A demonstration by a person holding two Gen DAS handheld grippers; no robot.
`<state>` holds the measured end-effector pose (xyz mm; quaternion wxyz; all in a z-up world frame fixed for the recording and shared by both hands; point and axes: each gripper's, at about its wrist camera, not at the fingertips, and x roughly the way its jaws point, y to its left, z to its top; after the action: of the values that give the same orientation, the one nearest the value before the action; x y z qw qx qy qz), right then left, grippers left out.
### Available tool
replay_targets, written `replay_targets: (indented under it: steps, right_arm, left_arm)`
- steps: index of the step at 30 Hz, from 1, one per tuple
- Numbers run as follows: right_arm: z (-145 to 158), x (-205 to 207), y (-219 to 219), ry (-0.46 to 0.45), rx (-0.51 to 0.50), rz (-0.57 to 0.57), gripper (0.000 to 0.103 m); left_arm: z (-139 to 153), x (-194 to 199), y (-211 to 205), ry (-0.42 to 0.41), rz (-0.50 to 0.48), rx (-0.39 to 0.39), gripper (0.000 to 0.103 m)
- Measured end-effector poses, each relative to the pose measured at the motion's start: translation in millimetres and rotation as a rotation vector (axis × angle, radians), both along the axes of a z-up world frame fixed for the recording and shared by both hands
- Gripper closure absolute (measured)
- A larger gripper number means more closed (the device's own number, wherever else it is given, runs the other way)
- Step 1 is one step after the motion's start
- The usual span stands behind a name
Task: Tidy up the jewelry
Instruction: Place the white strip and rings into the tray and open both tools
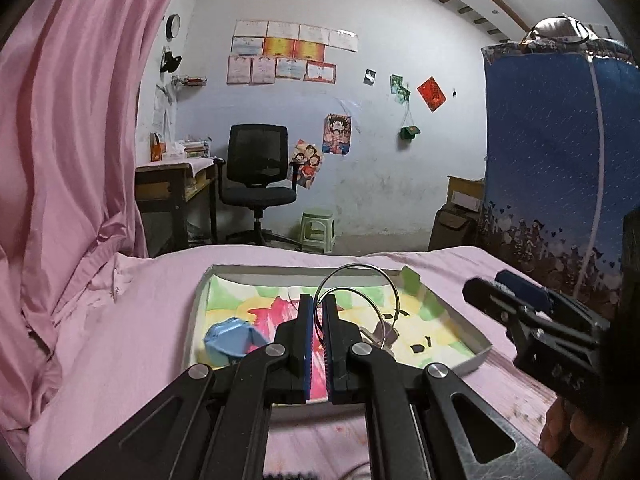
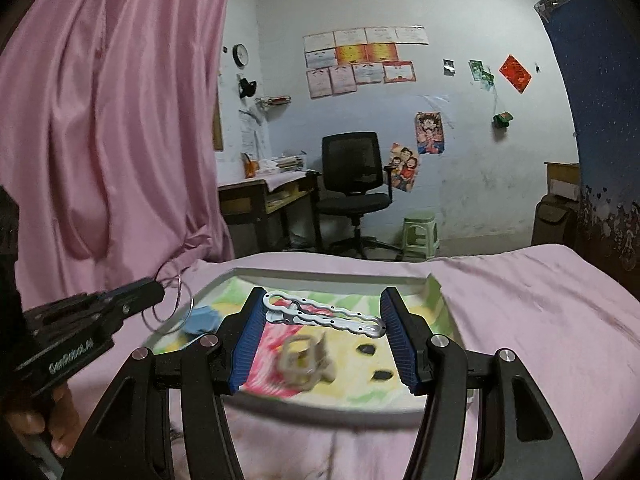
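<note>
A shallow white tray (image 1: 280, 272) lined with colourful painted paper lies on the pink bed. My left gripper (image 1: 319, 300) is shut on thin silver hoops (image 1: 360, 265), held above the tray's middle. In the right wrist view it (image 2: 158, 286) hangs over the tray's (image 2: 320, 276) left edge with the hoops (image 2: 192, 303) dangling. My right gripper (image 2: 322, 320) is open above the tray, with a silver hair clip (image 2: 324, 314) lying flat between its fingers. Nearer lies a blurred beige claw clip (image 2: 304, 360). The right gripper (image 1: 490, 282) shows at the tray's right side.
A blue folded lump (image 1: 232, 338) sits at the tray's left, and small dark pieces (image 2: 366, 349) at its right. Pink curtain (image 1: 72, 140) hangs on the left, a blue wardrobe (image 1: 552, 160) stands right. Beyond the bed are an office chair (image 1: 258, 168), a desk and a green stool (image 1: 318, 230).
</note>
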<state>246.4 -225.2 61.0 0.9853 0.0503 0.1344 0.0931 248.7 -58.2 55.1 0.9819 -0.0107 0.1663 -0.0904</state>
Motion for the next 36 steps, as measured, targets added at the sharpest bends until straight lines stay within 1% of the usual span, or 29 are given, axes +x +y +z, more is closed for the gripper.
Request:
replay_targets:
  steps: [5,9,12,19,24,26,32,36]
  right_arm:
    - [-6,25,-9,0.023,0.004,-0.034,0.05]
    - [-16,44,-18,0.062,0.012,-0.058,0.05]
    - [-26,56,-24,0.1,0.024,-0.073,0.05]
    - [-49,83,-33,0.228,0.044,-0.094,0.05]
    - [-64,97,-30,0.327,0.019,-0.089,0.05]
    - [-69,100,-27,0.361,0.001,-0.087,0.05]
    - [-86,117,-13,0.512,-0.079,-0.056,0.05]
    - [-97,122,-5,0.57,-0.097,-0.027,0.05]
  left_arm:
    - [-12,28,-11,0.039,0.005,-0.001,0.098]
    - [-18,49,-18,0.078,0.002,0.006,0.098]
    - [-24,63,-21,0.124,0.003,0.008,0.098]
    - [-39,92,-26,0.258,-0.008,0.022,0.098]
    - [-50,103,-26,0.372,-0.019,0.022,0.098]
    - [-54,106,-27,0.411,-0.022,0.037,0.098]
    - [-56,109,-29,0.448,-0.034,0.057,0.098]
    - [-56,110,-31,0.459,-0.046,0.08,0.098]
